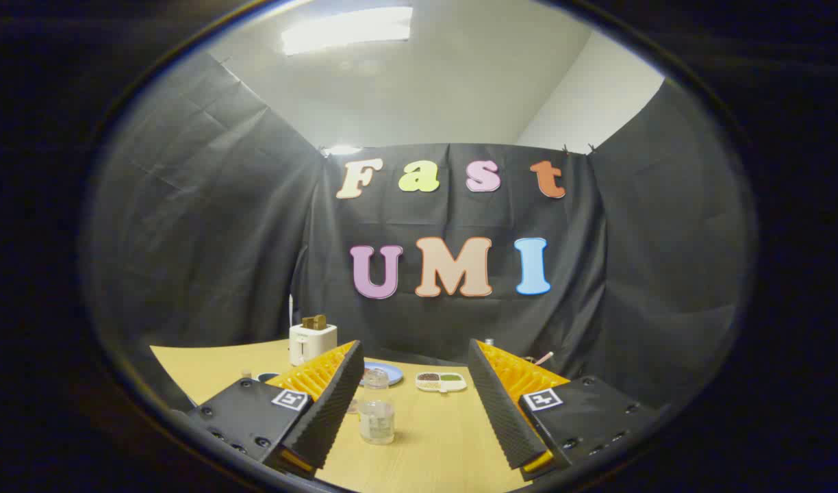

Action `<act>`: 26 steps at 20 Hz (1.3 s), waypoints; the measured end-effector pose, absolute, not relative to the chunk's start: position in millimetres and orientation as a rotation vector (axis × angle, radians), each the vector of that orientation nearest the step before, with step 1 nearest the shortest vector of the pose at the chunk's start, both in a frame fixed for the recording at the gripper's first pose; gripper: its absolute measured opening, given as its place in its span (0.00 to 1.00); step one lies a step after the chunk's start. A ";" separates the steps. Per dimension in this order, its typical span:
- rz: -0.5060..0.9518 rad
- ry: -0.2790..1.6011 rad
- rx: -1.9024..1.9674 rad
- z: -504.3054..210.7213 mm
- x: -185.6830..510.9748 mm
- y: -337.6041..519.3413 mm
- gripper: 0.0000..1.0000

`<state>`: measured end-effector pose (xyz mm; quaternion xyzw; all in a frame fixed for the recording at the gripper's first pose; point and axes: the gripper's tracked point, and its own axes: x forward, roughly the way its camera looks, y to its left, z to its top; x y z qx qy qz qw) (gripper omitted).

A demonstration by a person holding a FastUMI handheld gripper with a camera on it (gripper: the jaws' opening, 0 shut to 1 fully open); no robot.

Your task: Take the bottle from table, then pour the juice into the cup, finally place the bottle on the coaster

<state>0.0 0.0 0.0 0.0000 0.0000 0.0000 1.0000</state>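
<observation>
Tongs spread wide and gripping nothing, with bottle upright on counter just ahead, nearer the left finger, long axis vertical and cap up; probably light, thin clear plastic, slick and easily dented, best pinched gently across the mid-body.

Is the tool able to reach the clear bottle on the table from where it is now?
Probably yes. The tool is open, its fingers spread wide, and the bottle stands upright just ahead, close to one finger. Bare table lies between; nothing blocks the way.
</observation>
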 end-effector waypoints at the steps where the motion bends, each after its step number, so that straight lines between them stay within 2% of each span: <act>1: -0.005 -0.001 0.004 -0.4 0.2 -2.8 0.97; 15: -0.065 0.017 0.046 -8.0 9.7 -29.8 0.97; 26: -0.083 -0.041 0.068 12.8 -4.0 -28.4 0.97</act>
